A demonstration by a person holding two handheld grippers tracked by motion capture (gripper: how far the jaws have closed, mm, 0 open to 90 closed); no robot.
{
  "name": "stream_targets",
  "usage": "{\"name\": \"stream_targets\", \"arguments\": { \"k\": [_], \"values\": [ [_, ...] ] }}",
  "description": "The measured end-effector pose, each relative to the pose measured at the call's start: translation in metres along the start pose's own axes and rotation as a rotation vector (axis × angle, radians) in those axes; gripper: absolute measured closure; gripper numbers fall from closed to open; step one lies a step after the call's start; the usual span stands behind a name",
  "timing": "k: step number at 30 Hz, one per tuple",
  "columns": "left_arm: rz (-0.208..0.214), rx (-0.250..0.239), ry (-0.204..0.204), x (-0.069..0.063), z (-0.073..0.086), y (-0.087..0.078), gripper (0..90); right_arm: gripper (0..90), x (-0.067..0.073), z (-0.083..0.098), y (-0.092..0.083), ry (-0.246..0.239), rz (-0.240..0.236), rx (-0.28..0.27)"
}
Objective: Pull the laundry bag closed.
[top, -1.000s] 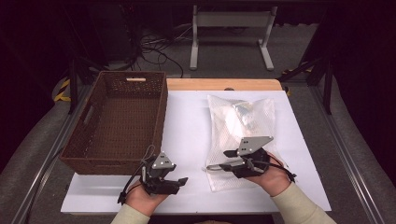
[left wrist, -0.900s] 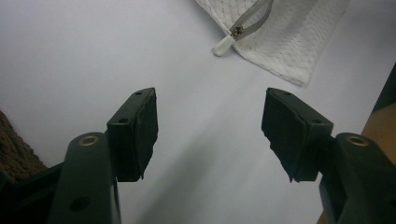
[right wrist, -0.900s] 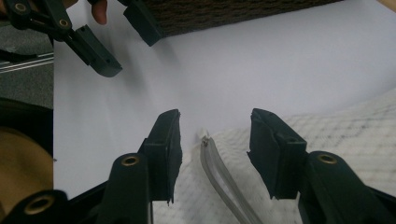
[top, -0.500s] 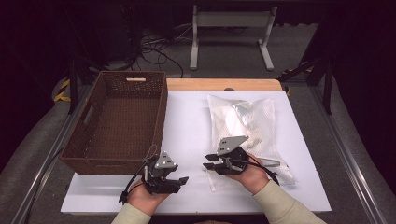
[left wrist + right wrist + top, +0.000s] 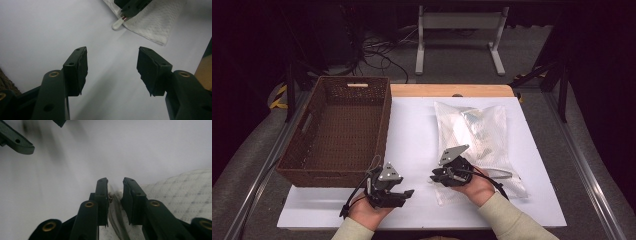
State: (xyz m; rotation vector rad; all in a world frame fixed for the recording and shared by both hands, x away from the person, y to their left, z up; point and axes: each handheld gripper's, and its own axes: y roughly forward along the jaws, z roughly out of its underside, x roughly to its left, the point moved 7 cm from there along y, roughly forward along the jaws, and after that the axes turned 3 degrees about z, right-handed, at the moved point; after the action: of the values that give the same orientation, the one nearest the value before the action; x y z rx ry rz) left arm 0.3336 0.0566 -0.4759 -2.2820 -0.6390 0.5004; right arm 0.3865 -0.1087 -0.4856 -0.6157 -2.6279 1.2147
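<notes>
A clear zippered pouch (image 5: 479,140) with a white mesh backing lies on the white table (image 5: 412,125), to the right of the brown wicker basket (image 5: 339,130) that sits along the table's left side. The pouch's near left corner is where the right gripper (image 5: 434,178) works: in the right gripper view its jaws stand narrowly apart on either side of the zipper (image 5: 113,216), not pressed onto it. The white zipper pull (image 5: 118,23) pokes out under that gripper's tip in the left gripper view. The left gripper (image 5: 404,195) is held low over bare table, just in front of the basket's near right corner and apart from the pouch, its jaws spread wide with nothing between them. Small items inside the pouch are too blurred to name.
</notes>
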Motion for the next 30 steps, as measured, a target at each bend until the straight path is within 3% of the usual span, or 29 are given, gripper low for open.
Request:
{"name": "stream_targets", "arguments": {
  "k": [6,12,18,21,30],
  "values": [
    [0.003,0.006,0.003,0.0,0.0,0.001,42.0,66.3,0.003,0.001,0.008,-0.032,-0.011,0.021],
    [0.002,0.003,-0.001,0.0,0.001,0.0,41.4,65.7,0.002,0.001,0.014,-0.029,-0.014,0.03],
    [0.003,0.01,-0.004,-0.001,0.003,0.001,40.7,64.5,0.004,-0.001,0.019,-0.071,0.021,0.035],
    [0.0,0.01,-0.002,0.0,0.004,0.0,40.4,67.6,0.008,-0.003,0.023,-0.102,0.035,0.049],
    [0.0,0.015,-0.004,0.0,0.005,0.001,40.0,80.1,0.008,-0.004,0.024,-0.093,0.007,0.05]
  ]
}}
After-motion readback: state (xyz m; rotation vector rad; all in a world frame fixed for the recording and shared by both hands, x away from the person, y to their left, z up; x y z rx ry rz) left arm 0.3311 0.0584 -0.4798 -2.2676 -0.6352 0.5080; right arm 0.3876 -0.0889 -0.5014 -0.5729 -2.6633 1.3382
